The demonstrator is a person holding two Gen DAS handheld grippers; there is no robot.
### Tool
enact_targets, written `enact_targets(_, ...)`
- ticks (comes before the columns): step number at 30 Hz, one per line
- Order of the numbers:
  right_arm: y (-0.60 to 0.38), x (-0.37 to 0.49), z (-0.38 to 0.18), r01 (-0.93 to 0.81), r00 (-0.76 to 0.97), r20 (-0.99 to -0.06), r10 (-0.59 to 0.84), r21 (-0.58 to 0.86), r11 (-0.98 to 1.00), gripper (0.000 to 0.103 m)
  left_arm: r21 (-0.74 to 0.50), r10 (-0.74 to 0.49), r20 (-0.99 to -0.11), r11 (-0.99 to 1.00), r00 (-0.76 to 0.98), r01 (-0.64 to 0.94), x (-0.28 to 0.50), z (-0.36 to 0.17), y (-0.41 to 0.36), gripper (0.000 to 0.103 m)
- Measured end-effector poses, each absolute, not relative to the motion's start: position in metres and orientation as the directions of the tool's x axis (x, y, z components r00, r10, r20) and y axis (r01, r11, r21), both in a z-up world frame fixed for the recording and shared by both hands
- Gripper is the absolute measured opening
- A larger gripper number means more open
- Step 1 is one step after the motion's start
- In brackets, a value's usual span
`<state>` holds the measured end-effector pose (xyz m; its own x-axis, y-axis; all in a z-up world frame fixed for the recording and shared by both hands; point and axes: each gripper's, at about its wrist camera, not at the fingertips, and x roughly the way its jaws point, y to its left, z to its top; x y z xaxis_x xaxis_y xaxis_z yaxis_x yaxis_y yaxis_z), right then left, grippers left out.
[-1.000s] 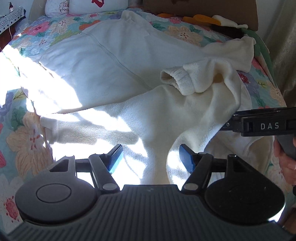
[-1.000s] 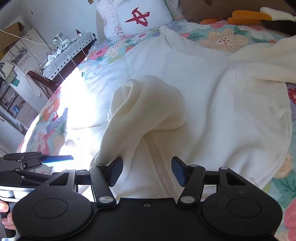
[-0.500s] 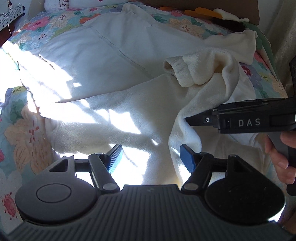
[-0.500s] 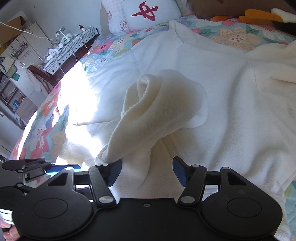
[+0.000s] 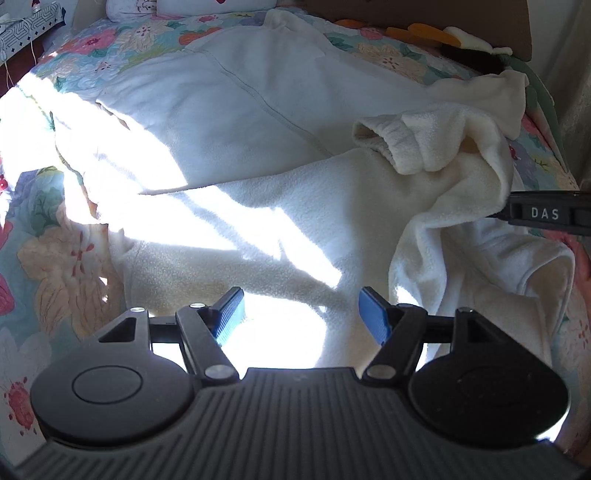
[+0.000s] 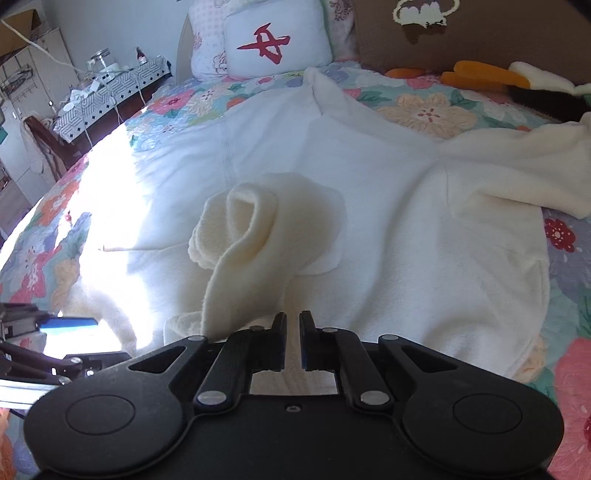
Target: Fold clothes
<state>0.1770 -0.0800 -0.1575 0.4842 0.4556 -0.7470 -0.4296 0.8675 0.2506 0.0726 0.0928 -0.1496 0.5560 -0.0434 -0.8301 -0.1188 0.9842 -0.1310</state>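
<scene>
A cream fleece garment [image 5: 280, 122] lies spread on the floral bed. In the right wrist view it [image 6: 388, 206] fills the middle, with one sleeve [image 6: 258, 236] folded over in a loose roll. My right gripper [image 6: 293, 332] is shut on fleece at the near edge, by the sleeve; it also shows in the left wrist view [image 5: 546, 216] at the right, holding raised cloth. My left gripper [image 5: 301, 314] is open and empty, just above the garment's sunlit lower part. The sleeve's cuff [image 5: 384, 142] rests on the body of the garment.
The floral bedspread [image 5: 48, 266] shows around the garment. A white pillow with a red mark [image 6: 275, 40] and a brown cushion [image 6: 498, 33] stand at the head. Orange and white plush items [image 6: 487, 75] lie at the far right. A cluttered side table [image 6: 103, 92] stands left of the bed.
My right gripper has shut on the fleece and drawn back to the right in the left wrist view. The left gripper has stayed open and barely moved.
</scene>
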Motion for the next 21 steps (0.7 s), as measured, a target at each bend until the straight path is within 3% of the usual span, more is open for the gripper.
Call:
enact_targets(1, -0.085, 0.178, -0.154, -0.410, 0.492, -0.735, 0.467, 0.277, 0.869, 0.020, -0.137, -0.048, -0.829, 0.983, 0.558, -0.119, 0.072, -0.150, 0.094, 0.068)
enact_targets(4, -0.098, 0.179, -0.138, -0.357, 0.531, -0.697, 0.482, 0.332, 0.873, 0.043, -0.144, -0.049, -0.828, 0.981, 0.559, -0.128, 0.071, -0.151, 0.098, 0.068)
enact_targets(10, -0.099, 0.177, -0.091, -0.436, 0.588, -0.624, 0.515, 0.292, 0.851, 0.061, -0.134, -0.039, -0.838, 0.982, 0.544, -0.136, 0.071, -0.152, 0.105, 0.068)
enact_targets(14, -0.083, 0.172, -0.084, -0.490, 0.610, -0.614, 0.501, 0.205, 0.847, 0.066, -0.126, -0.033, -0.842, 0.982, 0.538, -0.137, 0.070, -0.154, 0.106, 0.068)
enact_targets(16, -0.066, 0.175, -0.096, -0.564, 0.559, -0.666, 0.495, 0.133, 0.815, 0.067, -0.121, -0.029, -0.846, 0.983, 0.533, -0.139, 0.069, -0.156, 0.107, 0.068)
enact_targets(21, -0.020, 0.165, -0.133, -0.670, 0.610, -0.706, 0.359, -0.219, 0.709, 0.065, -0.097, -0.013, -0.846, 0.987, 0.534, -0.129, 0.069, -0.156, 0.106, 0.068)
